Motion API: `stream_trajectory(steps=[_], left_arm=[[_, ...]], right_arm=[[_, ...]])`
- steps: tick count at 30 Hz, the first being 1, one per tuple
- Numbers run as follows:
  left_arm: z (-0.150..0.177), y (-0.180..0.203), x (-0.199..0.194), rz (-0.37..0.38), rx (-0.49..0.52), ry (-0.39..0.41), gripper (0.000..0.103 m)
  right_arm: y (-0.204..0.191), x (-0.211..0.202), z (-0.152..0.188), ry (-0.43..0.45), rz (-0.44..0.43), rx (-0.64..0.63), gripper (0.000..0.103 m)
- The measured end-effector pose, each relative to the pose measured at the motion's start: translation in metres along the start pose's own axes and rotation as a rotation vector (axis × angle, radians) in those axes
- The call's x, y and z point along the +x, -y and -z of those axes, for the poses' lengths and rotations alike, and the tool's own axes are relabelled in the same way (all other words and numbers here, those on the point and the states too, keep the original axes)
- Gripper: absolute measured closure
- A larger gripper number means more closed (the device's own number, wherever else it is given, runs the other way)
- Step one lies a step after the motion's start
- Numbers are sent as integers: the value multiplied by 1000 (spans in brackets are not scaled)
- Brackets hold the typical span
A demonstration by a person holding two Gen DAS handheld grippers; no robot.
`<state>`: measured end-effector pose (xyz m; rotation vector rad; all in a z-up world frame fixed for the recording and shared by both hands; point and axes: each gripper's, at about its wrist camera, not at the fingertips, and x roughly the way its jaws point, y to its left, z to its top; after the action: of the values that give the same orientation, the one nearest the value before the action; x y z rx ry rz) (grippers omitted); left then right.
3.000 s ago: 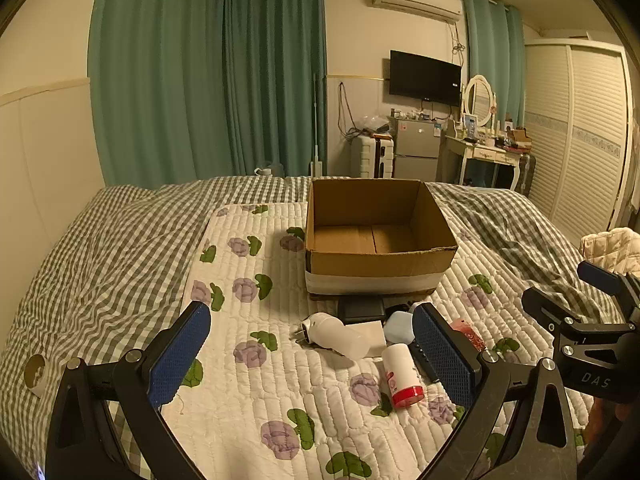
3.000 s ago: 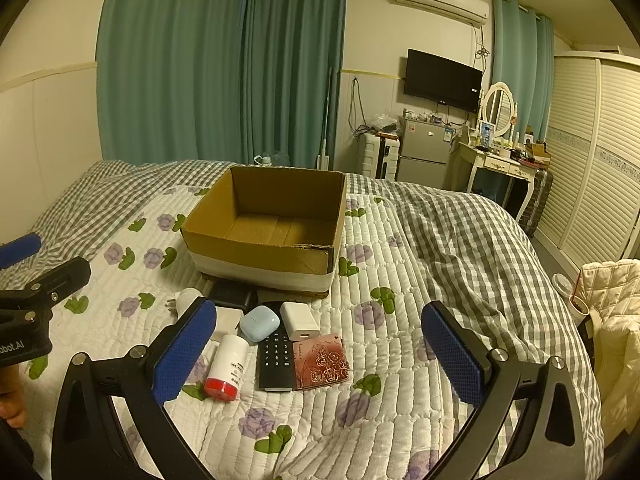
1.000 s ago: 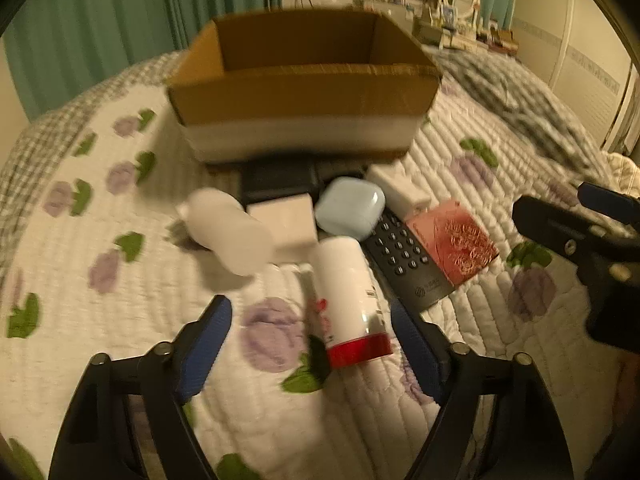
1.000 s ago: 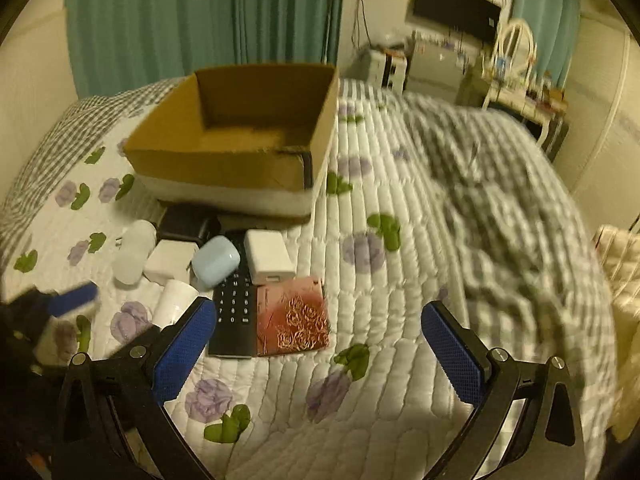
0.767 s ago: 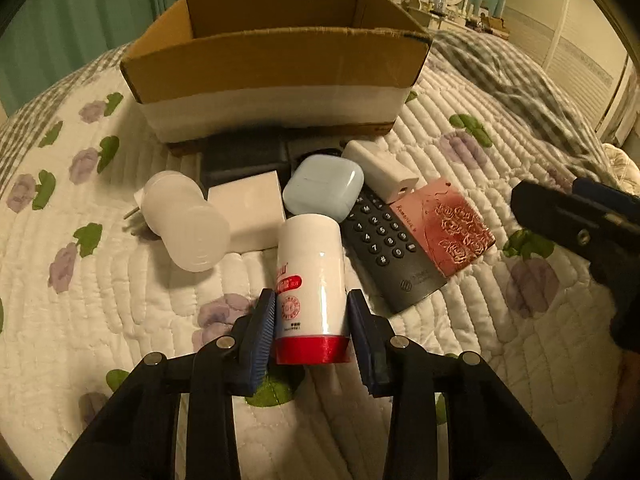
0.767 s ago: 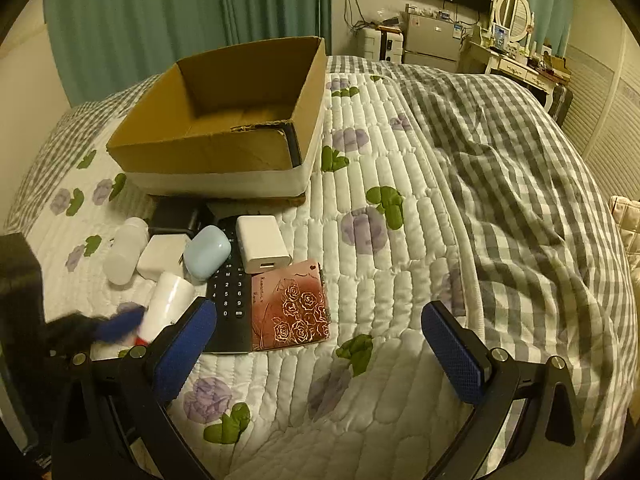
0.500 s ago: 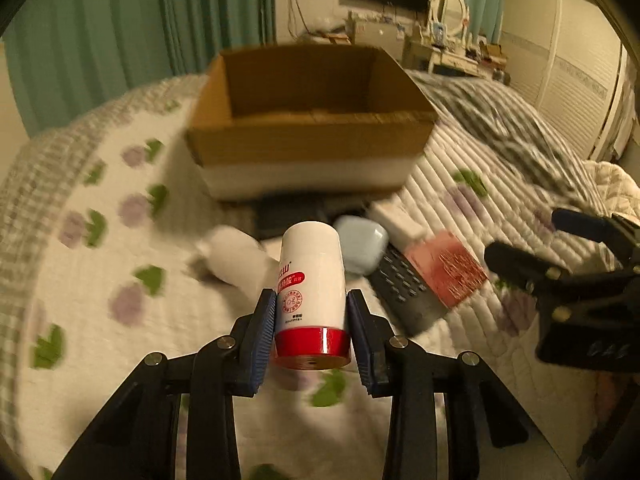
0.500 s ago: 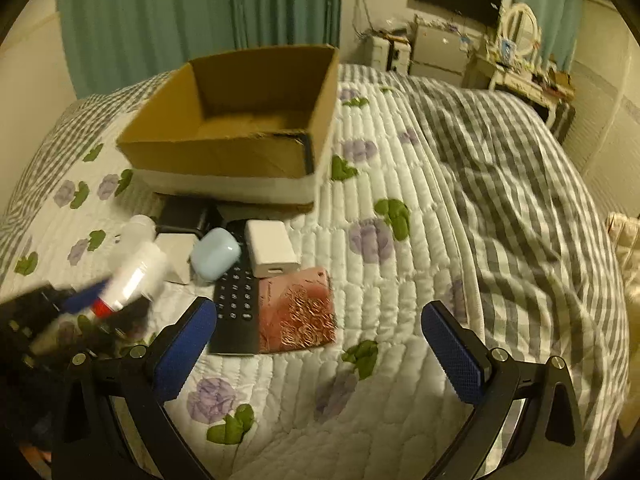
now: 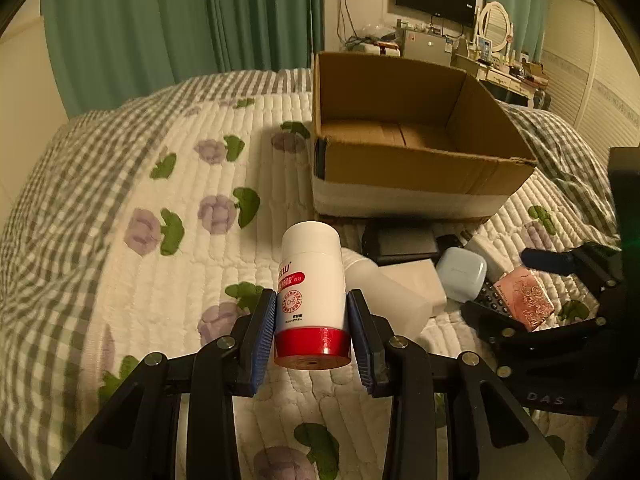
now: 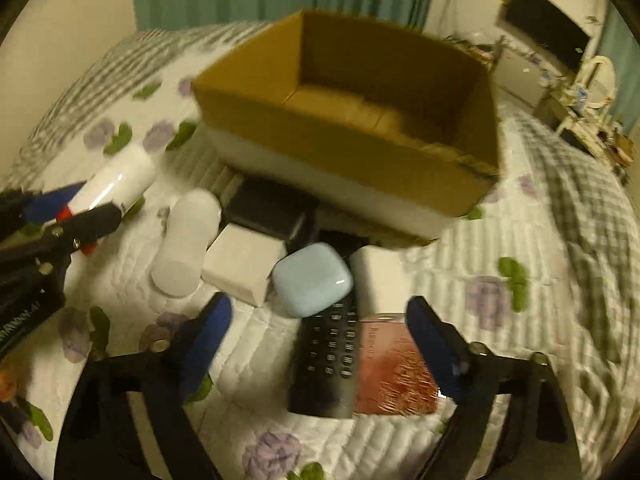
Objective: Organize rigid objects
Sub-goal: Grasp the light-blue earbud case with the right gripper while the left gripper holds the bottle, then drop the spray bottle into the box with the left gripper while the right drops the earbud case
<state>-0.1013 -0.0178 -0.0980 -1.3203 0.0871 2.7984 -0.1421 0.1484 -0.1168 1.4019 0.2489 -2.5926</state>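
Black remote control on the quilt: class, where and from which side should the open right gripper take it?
Grip the remote control across its narrow width at the near, uncovered end, coming from above. It lies flat; the blue case covers its far end. The right gripper is open over it.

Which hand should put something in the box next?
Left. Its tool already grips the bottle, with the open box just ahead. The right tool is open, holding nothing.

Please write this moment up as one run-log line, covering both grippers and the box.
left gripper: shut on red-capped white bottle, lifted | right gripper: open, over black remote | cardboard box: nothing visible inside
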Motion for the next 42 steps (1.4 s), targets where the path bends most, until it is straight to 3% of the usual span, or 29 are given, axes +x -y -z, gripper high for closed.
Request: stream_trajectory(steps=[6, 13, 15, 17, 18, 23, 32, 37, 42], left_arm=[[2, -7, 9, 30, -10, -11, 67], [3, -6, 11, 58, -9, -17, 67], [4, -5, 10, 60, -7, -17, 67], [4, -4, 9, 58, -4, -17, 67], [4, -4, 9, 57, -3, -17, 67], [5, -1, 3, 59, -3, -20, 67], [-1, 6, -31, 44, 9, 35, 67], [-24, 14, -56, 40, 25, 102, 67], [-64, 20, -75, 72, 31, 164, 67]], right_arm=[[1, 35, -3, -54, -34, 4, 31], [3, 53, -8, -68, -102, 11, 32], [0, 50, -8, -57, -113, -1, 42], [-4, 46, -7, -37, -75, -19, 61], [-4, 44, -8, -28, -38, -24, 66], [-4, 37, -3, 0, -34, -21, 73], [-6, -18, 3, 124, -31, 2, 79], [0, -64, -2, 205, -19, 7, 79], [7, -113, -33, 314, -5, 11, 79]])
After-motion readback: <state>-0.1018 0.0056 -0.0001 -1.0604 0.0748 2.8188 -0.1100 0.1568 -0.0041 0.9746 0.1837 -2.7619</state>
